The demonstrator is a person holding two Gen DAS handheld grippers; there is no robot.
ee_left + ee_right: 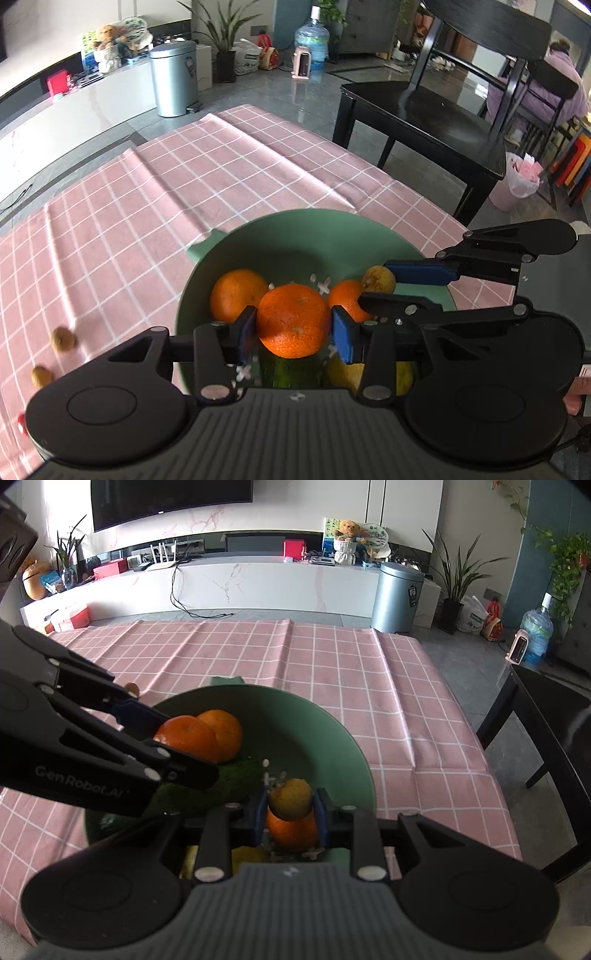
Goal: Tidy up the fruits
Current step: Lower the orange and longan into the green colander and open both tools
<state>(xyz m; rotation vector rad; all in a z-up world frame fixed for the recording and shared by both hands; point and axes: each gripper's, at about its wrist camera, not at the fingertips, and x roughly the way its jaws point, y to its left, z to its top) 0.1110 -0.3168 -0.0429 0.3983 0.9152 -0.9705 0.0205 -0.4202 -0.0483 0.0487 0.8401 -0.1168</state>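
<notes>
Left tongs pinch a round, dimpled orange — right tongs a yellowish fruit.

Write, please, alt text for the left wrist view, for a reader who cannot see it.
The left gripper holds an orange mandarin between its blue pads over a green bowl that contains two more mandarins. The right gripper holds a small yellowish fruit over the bowl. The pink checked tablecloth bears two walnuts.

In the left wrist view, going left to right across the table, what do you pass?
Two walnuts on the cloth → orange in the green bowl → orange in the left gripper → third orange → yellowish fruit by the right gripper.
</notes>
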